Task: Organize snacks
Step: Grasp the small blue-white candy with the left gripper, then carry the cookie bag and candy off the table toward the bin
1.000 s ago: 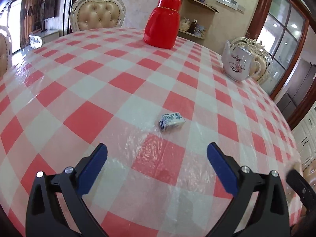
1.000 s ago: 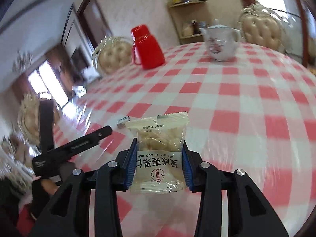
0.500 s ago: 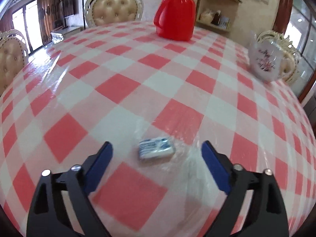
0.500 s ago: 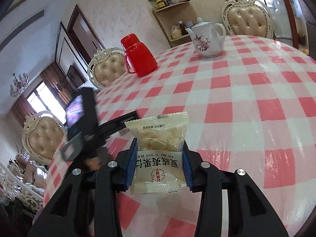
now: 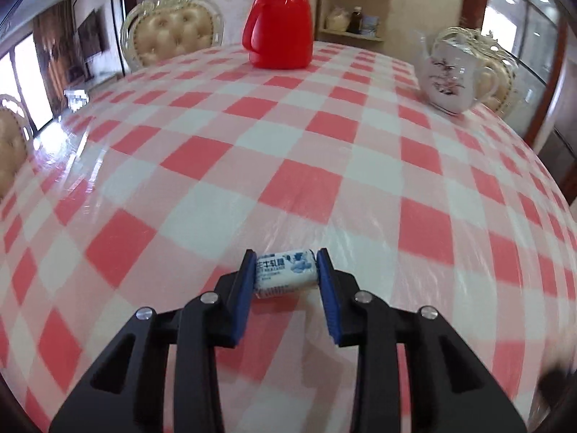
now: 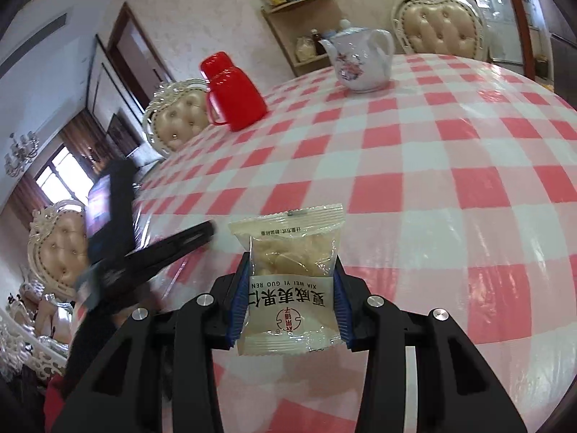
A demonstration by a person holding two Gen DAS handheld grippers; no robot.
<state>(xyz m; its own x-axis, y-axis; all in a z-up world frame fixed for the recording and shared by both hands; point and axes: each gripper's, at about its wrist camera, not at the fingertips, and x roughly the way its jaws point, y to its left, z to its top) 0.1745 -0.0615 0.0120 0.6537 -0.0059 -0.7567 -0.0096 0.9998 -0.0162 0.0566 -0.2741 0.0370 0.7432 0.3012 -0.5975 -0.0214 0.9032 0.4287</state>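
A small blue-and-white wrapped candy (image 5: 285,272) lies on the red-and-white checked table (image 5: 288,166). My left gripper (image 5: 286,263) is shut on it, one blue pad at each end, down at the tabletop. My right gripper (image 6: 291,281) is shut on a clear packet of pale nuts (image 6: 291,281) with Chinese print and holds it above the table. The left gripper also shows as a blurred black shape in the right wrist view (image 6: 144,252), at the left.
A red thermos jug (image 5: 277,18) stands at the table's far side. A white flowered teapot (image 5: 450,72) stands at the far right. Padded chairs (image 5: 173,36) ring the table. A shelf (image 5: 355,0) is on the wall behind.
My left gripper has moved forward over the candy and shut on it; it was open before. My right gripper has kept hold of the nut packet.
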